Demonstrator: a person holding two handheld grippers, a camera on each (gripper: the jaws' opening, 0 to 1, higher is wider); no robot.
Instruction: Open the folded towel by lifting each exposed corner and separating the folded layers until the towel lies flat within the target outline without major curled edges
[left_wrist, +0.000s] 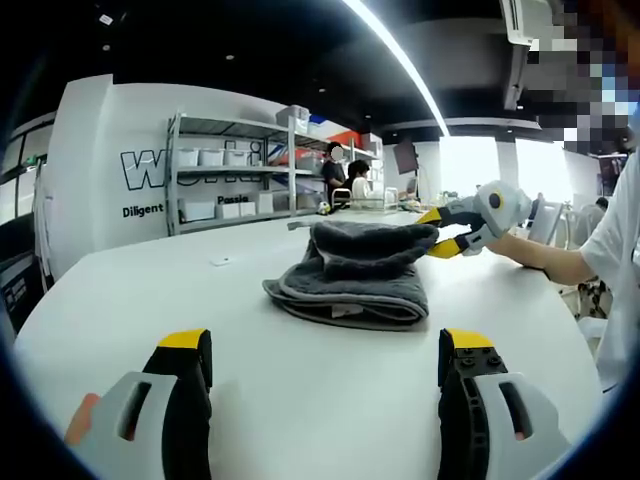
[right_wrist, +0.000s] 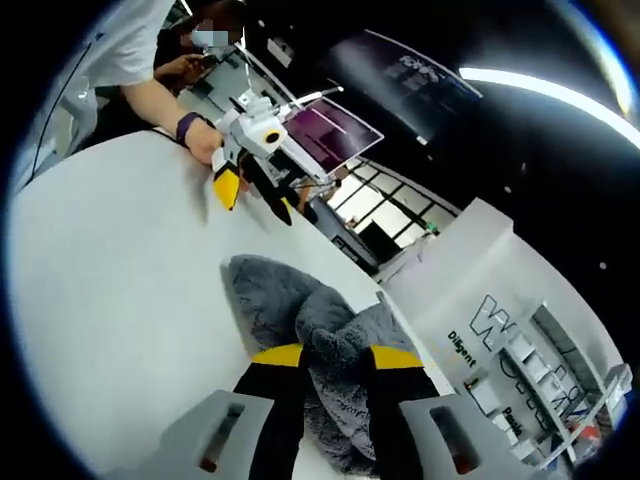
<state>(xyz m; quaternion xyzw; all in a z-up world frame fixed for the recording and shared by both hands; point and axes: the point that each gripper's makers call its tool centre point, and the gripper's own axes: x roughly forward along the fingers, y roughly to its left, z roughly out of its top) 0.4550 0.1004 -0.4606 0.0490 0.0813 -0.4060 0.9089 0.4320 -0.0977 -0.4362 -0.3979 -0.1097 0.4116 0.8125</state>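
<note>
We saw grey towel (left_wrist: 352, 275) at centre of left gripper view, on white table (left_wrist: 150, 300), folded in thick layers, top layer humped. Right gripper (left_wrist: 452, 232) at right of that frame, jaws closed on towel's raised upper corner. In right gripper view, its jaws pinched grey cloth (right_wrist: 330, 345) at bottom centre. Left gripper (left_wrist: 325, 350) at bottom of its view, jaws wide apart, holding nothing, short of towel. We judged task early: first corner lifted, layers unseparated; no outline seen.

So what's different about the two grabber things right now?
The right gripper pinches the grey towel and lifts a fold; the left gripper holds nothing. The right gripper's jaws are close together; the left gripper's stand wide apart, back from the towel above the white table. Both have yellow-tipped black jaws.
</note>
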